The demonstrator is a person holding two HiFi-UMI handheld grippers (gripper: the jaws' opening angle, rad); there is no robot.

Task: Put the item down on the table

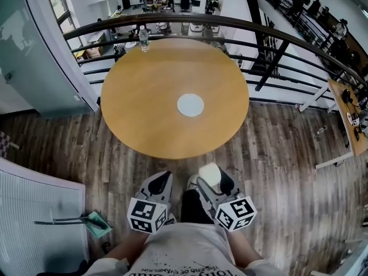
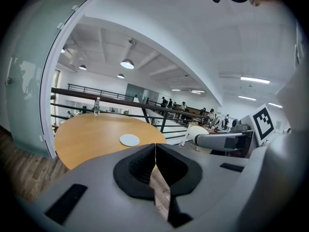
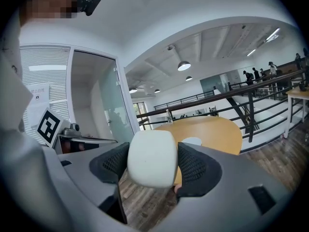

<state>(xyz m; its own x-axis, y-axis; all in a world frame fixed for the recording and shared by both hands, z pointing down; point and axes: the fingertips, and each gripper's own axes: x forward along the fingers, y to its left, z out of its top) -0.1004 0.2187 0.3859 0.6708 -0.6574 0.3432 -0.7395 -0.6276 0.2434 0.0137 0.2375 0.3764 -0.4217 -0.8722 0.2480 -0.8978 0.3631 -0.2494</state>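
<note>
Jaws of right gripper [image 3: 148, 164] clamp block [image 3: 151, 156]; table [image 1: 144, 114] bears bottle [image 1: 144, 39], disc [image 1: 190, 104].

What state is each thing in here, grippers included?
left gripper: jaws shut, empty.
right gripper: shut on the cream-white rounded block.
cream-white rounded block: held over the floor, not yet set down.
round wooden table: bears a disc and a bottle.
flat white disc: lying near the middle.
clear plastic bottle: upright at the far edge.
</note>
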